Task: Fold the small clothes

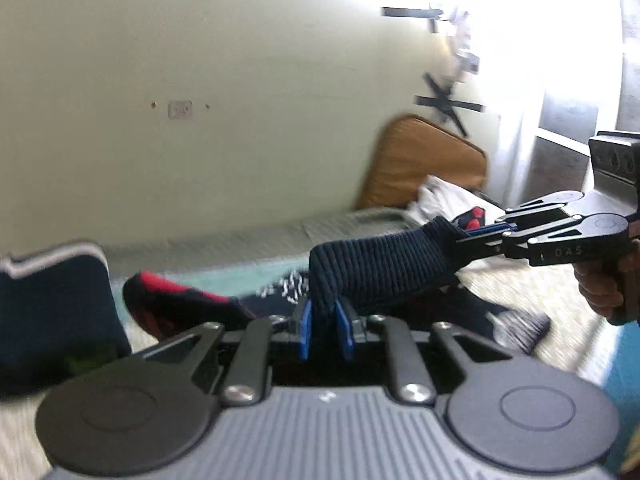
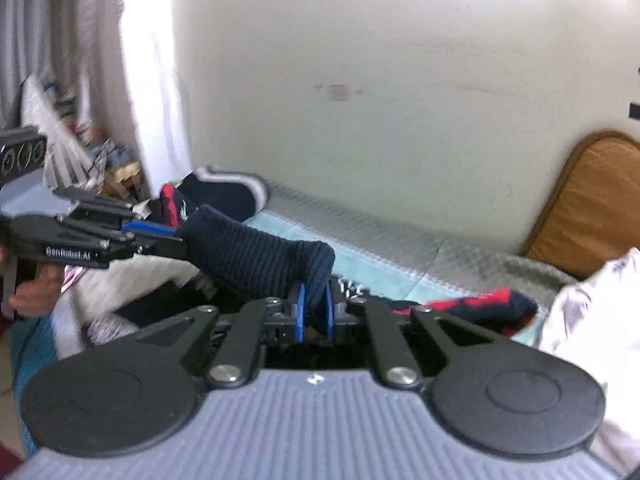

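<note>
A navy ribbed sock (image 1: 380,264) with a red and navy foot (image 1: 172,300) hangs lifted above the bed, its cuff stretched between both grippers. My left gripper (image 1: 322,312) is shut on one side of the cuff, the blue pads pinching the knit. My right gripper (image 1: 466,236) comes in from the right and is shut on the other side. In the right wrist view the same sock (image 2: 256,260) spans from my right gripper (image 2: 314,308) to my left gripper (image 2: 176,236), and the red foot (image 2: 480,308) trails to the right.
A navy garment with a white stripe (image 1: 52,300) lies on the bed at the left. A brown cushion (image 1: 424,160) leans on the wall, with white cloth (image 1: 444,196) in front of it. The quilted teal bedcover (image 2: 384,264) runs along the wall. Both views are motion-blurred.
</note>
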`<state>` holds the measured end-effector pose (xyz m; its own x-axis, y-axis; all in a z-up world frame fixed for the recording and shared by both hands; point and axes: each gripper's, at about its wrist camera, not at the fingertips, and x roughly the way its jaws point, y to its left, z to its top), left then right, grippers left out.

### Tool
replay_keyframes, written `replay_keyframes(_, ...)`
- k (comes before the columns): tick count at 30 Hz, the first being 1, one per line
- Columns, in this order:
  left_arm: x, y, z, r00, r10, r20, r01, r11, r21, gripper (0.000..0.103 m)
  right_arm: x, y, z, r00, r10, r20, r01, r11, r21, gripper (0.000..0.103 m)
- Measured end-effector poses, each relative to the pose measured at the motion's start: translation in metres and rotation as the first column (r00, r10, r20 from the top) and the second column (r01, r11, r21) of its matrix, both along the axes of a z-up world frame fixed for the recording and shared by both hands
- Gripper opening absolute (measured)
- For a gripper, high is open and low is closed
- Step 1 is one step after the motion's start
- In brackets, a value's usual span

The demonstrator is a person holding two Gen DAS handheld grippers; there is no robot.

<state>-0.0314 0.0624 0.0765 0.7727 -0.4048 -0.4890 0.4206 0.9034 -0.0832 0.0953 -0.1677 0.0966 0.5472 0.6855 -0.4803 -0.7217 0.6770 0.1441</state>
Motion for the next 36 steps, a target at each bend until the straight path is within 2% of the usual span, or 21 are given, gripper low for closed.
replay_keyframes(3, -0.041, -0.006, -0.019, 1.000, -0.006, -0.001, 0.006, 1.000, -0.001, 0.014, -0.042, -0.015, -0.006, 1.000, 0.009, 0.019, -0.009, 1.000, -0.014, 0.013)
replay_keyframes(7, -0.071, -0.014, -0.040, 1.000, -0.007, -0.013, 0.007, 1.000, 0.009, 0.014, -0.078, -0.018, -0.034, 0.999, -0.023, 0.028, 0.024, 0.999, -0.024, 0.013)
replay_keyframes(11, -0.071, -0.016, -0.060, 0.997, 0.024, -0.075, -0.023, 1.000, 0.015, 0.015, -0.088, -0.006, -0.059, 0.998, -0.055, 0.009, 0.056, 0.998, -0.033, 0.013)
replay_keyframes(14, -0.071, -0.013, -0.069, 0.991, 0.037, -0.127, -0.034, 0.999, 0.023, 0.024, -0.089, 0.003, -0.073, 0.998, -0.069, 0.010, 0.069, 0.995, -0.065, 0.014)
replay_keyframes(17, -0.083, -0.007, -0.060, 0.995, 0.025, -0.095, -0.021, 0.999, 0.041, 0.035, -0.088, -0.002, -0.067, 0.999, -0.046, -0.013, 0.045, 0.997, -0.055, 0.021)
replay_keyframes(18, -0.090, -0.002, -0.054, 0.997, 0.019, -0.069, -0.016, 0.999, 0.035, 0.041, -0.087, -0.007, -0.062, 0.999, -0.035, -0.024, 0.034, 0.998, -0.050, 0.034)
replay_keyframes(19, -0.098, 0.006, -0.047, 0.999, 0.019, -0.041, -0.018, 1.000, 0.017, 0.042, -0.091, -0.015, -0.058, 0.999, -0.029, -0.021, 0.029, 0.999, -0.040, 0.040)
replay_keyframes(21, -0.104, 0.021, -0.033, 0.999, 0.034, -0.005, -0.034, 0.999, -0.036, 0.042, -0.097, -0.027, -0.045, 0.999, -0.033, 0.006, 0.033, 0.999, -0.008, 0.040)
replay_keyframes(24, -0.087, 0.033, -0.014, 0.997, 0.080, 0.013, -0.078, 0.990, -0.117, 0.039, -0.089, -0.031, -0.026, 0.996, -0.093, 0.013, 0.092, 0.993, 0.076, 0.040)
replay_keyframes(26, -0.066, 0.024, -0.010, 0.996, 0.091, 0.013, -0.089, 0.987, -0.131, 0.038, -0.077, -0.019, -0.021, 0.994, -0.110, -0.001, 0.110, 0.987, 0.120, 0.040)
replay_keyframes(28, -0.045, 0.012, -0.014, 0.994, 0.105, 0.014, -0.102, 0.986, -0.135, 0.038, -0.070, 0.002, -0.025, 0.993, -0.121, 0.007, 0.119, 0.986, 0.118, 0.040)
replay_keyframes(30, -0.020, -0.003, -0.024, 0.990, 0.138, -0.008, -0.138, 0.986, -0.091, 0.037, -0.061, 0.023, -0.036, 0.995, -0.099, 0.008, 0.098, 0.990, 0.103, 0.040)
replay_keyframes(32, 0.002, -0.011, -0.038, 0.978, 0.202, -0.047, -0.203, 0.979, -0.016, 0.034, -0.049, 0.039, -0.049, 0.995, -0.095, -0.033, 0.097, 0.993, 0.065, 0.038)
replay_keyframes(34, 0.027, -0.015, -0.059, 0.946, 0.304, -0.109, -0.293, 0.950, 0.109, 0.031, -0.036, 0.053, -0.066, 0.991, -0.126, -0.053, 0.124, 0.992, -0.034, 0.035)
replay_keyframes(35, 0.035, -0.013, -0.068, 0.932, 0.336, -0.136, -0.318, 0.938, 0.135, 0.029, -0.028, 0.052, -0.076, 0.986, -0.140, -0.088, 0.137, 0.990, -0.037, 0.034)
replay_keyframes(36, 0.035, -0.012, -0.070, 0.933, 0.342, -0.112, -0.329, 0.937, 0.122, 0.029, -0.024, 0.047, -0.080, 0.983, -0.143, -0.112, 0.145, 0.989, 0.010, 0.034)
